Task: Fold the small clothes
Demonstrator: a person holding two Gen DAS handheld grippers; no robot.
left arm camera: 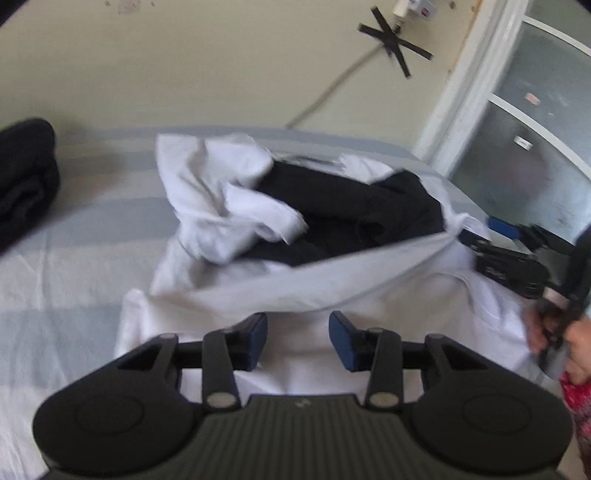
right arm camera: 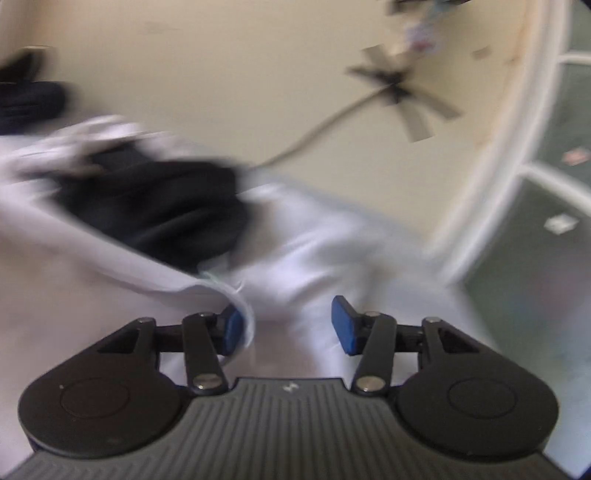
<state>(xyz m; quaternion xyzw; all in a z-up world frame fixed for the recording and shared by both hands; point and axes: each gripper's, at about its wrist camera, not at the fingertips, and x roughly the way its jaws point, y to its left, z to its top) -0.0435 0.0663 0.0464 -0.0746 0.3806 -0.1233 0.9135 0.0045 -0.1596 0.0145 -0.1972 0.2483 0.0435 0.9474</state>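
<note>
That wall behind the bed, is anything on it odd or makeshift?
Yes. A cable runs slantwise down the wall, held by crossed strips of black tape just below a socket instead of proper clips. The wall also shows a few small marks near the top.

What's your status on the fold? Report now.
Left gripper open, empty, over white garment. Right gripper open, white fabric edge draped at its left pad, not pinched. Unsorted black and white clothes pile lies just behind.

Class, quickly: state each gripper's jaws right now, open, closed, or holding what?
Left gripper: jaws open, holding nothing.
Right gripper: jaws open; white garment edge beside one pad, not gripped.
</note>
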